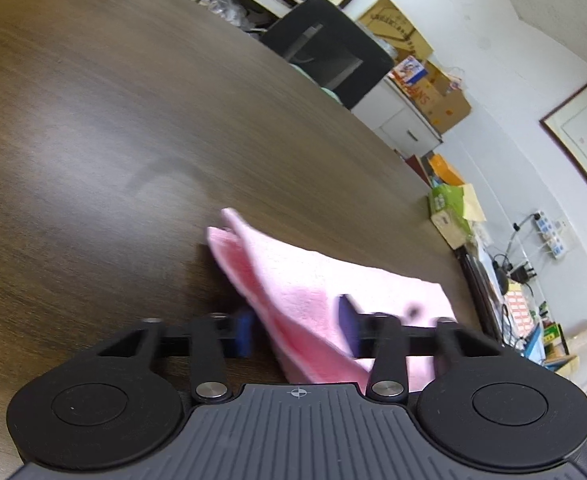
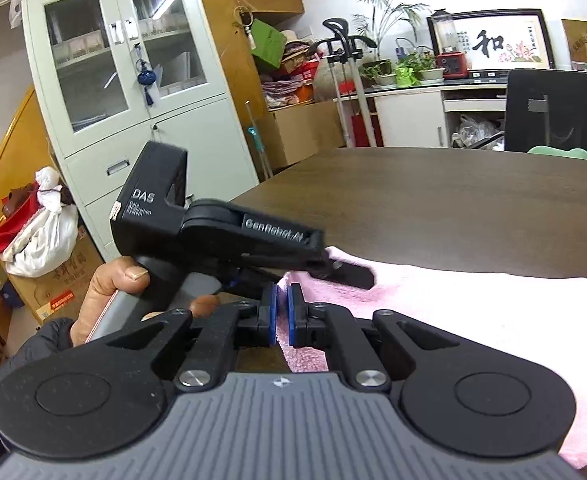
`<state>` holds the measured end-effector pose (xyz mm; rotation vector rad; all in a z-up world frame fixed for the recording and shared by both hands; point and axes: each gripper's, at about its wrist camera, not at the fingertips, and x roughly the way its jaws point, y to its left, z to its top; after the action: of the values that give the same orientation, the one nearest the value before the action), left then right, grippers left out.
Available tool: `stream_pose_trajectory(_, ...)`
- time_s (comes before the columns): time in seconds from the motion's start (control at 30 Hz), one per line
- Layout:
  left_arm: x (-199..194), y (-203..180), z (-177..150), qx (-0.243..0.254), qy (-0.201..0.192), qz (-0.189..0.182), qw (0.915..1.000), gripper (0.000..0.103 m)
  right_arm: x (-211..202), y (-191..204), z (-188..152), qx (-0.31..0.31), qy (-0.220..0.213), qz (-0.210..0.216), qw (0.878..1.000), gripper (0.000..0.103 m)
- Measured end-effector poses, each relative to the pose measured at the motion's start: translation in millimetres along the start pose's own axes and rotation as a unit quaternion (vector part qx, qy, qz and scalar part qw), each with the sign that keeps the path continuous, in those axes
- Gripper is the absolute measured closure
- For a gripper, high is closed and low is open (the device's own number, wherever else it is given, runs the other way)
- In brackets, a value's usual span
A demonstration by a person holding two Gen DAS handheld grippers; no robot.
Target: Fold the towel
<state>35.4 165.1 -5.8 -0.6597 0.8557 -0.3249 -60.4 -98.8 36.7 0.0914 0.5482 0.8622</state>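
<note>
Gripping the pink towel (image 2: 453, 304) at its near-left edge, the right tongs (image 2: 280, 312) stand nearly together, their blue pads (image 2: 270, 312) pinching a thin ridge of cloth between them. The left tongs (image 1: 297, 330) stand wide apart, with a raised fold of towel (image 1: 293, 280) running up between the two fingers; no pad is pressed against the cloth, so they hold nothing. In the right wrist view the left tool reaches over the same corner from the left, held by a hand (image 2: 105, 296), with its tip low over the cloth just ahead of the right tongs.

The towel lies on the dark wood tabletop (image 1: 93, 120), mostly flat to the right, with at least two layers showing at the lifted corner, so some doubling is already in it. Whether this is a fold being made or a finished one being let go, the scene does not settle.

As a judgement, good handling here means both tongs working the same edge and the same number of layers. The left tongs should shut squarely on the ridge, not on one ply. The two tools are close, so they should stay clear of each other. Any lift should be level so the layers do not slip apart, and the edges should meet
</note>
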Motion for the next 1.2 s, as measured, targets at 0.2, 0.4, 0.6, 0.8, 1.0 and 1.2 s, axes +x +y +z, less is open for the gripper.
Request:
stream_pose_trajectory(0.2,-7,-21,2,0.015,-0.028,-0.016,0.9994,0.097,-14,-5,2,0.006,-0.011,-0.012,1.0,0.097)
stream_pose_trajectory(0.4,-2,-92,11,0.079,-0.031,-0.025,0.9961,0.097,-64,-22,1,0.028,-0.057,-0.036,0.997,0.097)
stream_pose_trajectory(0.6,38,-177,3,0.162,0.0,-0.015,0.9866,0.096,-119,-57,-12,0.075,-0.1,-0.08,0.989,0.097)
stream_pose_trajectory(0.8,96,-227,-21,0.228,0.043,0.029,0.9722,0.096,-134,-84,-33,0.116,-0.105,-0.112,0.981,0.097)
stream_pose_trajectory(1.0,128,-242,-41,0.262,0.059,0.051,0.9619,0.096,-128,-97,-52,0.141,-0.099,-0.132,0.976,0.097)
stream_pose_trajectory(1.2,133,-253,-51,0.287,0.053,0.041,0.9555,0.093,-123,-111,-70,0.165,-0.093,-0.152,0.97,0.097)
